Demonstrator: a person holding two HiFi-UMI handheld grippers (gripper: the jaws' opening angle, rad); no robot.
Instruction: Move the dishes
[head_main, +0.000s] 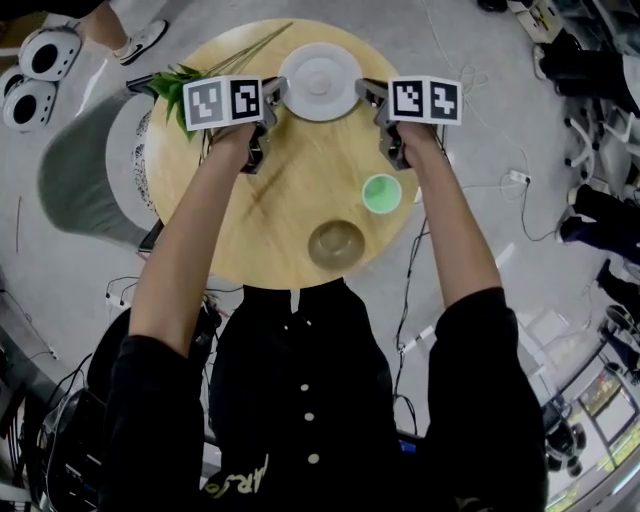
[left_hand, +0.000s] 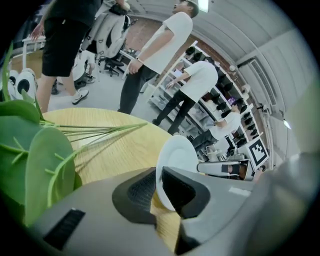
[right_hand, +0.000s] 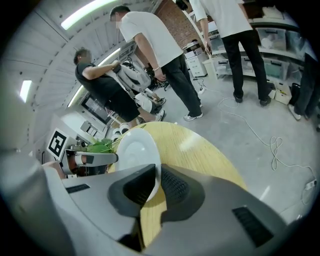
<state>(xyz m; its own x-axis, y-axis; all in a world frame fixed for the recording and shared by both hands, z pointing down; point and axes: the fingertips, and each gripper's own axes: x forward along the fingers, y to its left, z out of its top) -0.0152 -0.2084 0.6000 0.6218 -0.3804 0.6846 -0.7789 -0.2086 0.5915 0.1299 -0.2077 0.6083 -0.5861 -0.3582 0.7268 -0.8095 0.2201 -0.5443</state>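
A white plate sits at the far side of the round wooden table. My left gripper is shut on its left rim and my right gripper is shut on its right rim. In the left gripper view the plate stands edge-on between the jaws of the left gripper. The right gripper view shows the plate pinched by the right gripper. A small green cup and a brownish bowl rest on the near part of the table.
A green plant with long stems lies at the table's far left, close to my left gripper. Several people stand around beyond the table. Cables run across the floor to the right. Shelves and equipment line the room.
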